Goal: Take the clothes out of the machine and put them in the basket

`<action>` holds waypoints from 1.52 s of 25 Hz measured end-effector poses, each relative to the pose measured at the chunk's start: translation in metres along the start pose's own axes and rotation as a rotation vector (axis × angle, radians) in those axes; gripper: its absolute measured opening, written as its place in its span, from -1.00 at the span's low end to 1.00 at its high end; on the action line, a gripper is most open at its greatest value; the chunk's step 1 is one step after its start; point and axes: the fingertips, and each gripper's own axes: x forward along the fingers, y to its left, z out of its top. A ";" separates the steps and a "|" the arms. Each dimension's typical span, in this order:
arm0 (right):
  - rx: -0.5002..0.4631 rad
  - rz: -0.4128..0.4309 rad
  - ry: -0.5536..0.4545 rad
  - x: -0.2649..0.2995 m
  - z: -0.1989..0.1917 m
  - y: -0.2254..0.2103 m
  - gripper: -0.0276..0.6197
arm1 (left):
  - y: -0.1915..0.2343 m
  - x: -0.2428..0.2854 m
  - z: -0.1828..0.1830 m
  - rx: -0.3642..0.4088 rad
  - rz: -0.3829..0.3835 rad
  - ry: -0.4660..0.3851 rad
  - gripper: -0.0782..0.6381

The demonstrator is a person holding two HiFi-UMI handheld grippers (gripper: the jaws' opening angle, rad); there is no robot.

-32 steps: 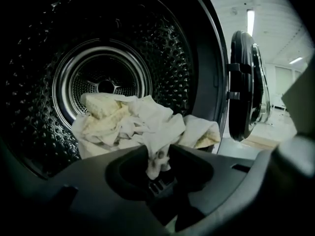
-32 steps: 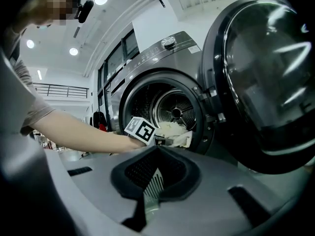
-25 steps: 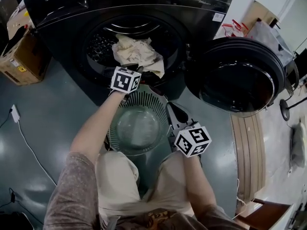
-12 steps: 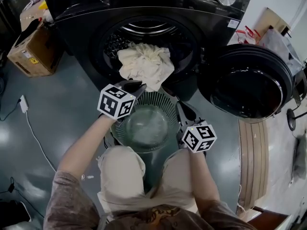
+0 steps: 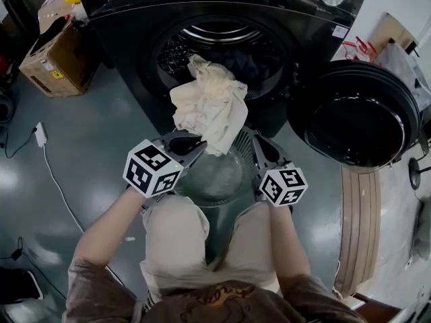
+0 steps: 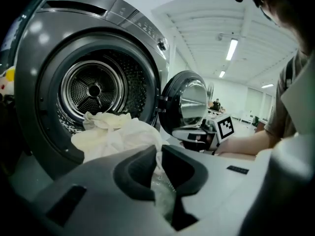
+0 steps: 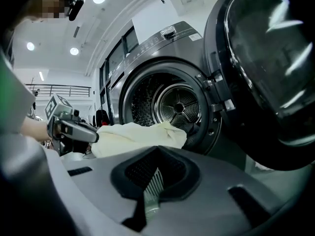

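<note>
A cream cloth [image 5: 209, 106] hangs from the lip of the black washing machine's drum [image 5: 202, 36] down over the round grey basket [image 5: 222, 180]. My left gripper [image 5: 197, 145] is shut on the cloth's lower edge, just above the basket's left rim. In the left gripper view the cloth [image 6: 118, 134] bunches right in front of the left gripper [image 6: 158, 152], and a strip of it is pinched between the jaws. The right gripper [image 5: 259, 147] hovers by the basket's right rim, shut and empty. From the right gripper [image 7: 157, 151] I see the cloth [image 7: 138, 134]. Dark clothes [image 5: 242, 59] lie deeper in the drum.
The round machine door [image 5: 353, 113] stands swung open at the right. Cardboard boxes [image 5: 57, 52] sit left of the machine. A white cable [image 5: 50, 173] runs over the floor at the left, and a wooden board [image 5: 357, 227] lies at the right. The person's knees are behind the basket.
The left gripper has pulled back from the drum mouth toward the person, drawing the cream cloth out over the basket. The right gripper has stayed by the basket's right rim.
</note>
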 end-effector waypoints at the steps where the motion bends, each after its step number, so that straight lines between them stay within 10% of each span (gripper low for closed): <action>1: 0.000 0.002 -0.001 0.000 0.000 0.000 -0.93 | 0.001 -0.001 0.000 -0.010 0.003 -0.005 -0.67; 5: -0.009 0.006 0.004 0.000 -0.002 0.003 -0.93 | 0.011 -0.003 0.001 0.013 0.064 -0.018 -0.59; 8: -0.005 0.004 -0.003 -0.004 0.001 0.003 -0.93 | 0.032 -0.003 0.009 0.060 0.155 -0.048 0.10; 25: -0.044 -0.038 -0.021 -0.012 0.009 0.011 -0.93 | 0.188 0.135 0.009 0.073 0.353 0.155 0.44; 32: -0.088 -0.036 0.000 -0.010 0.009 0.019 -0.93 | 0.207 0.161 0.004 0.094 0.386 0.199 0.44; 38: -0.082 -0.027 -0.002 -0.008 0.007 0.021 -0.93 | 0.187 0.155 -0.001 0.049 0.311 0.207 -0.35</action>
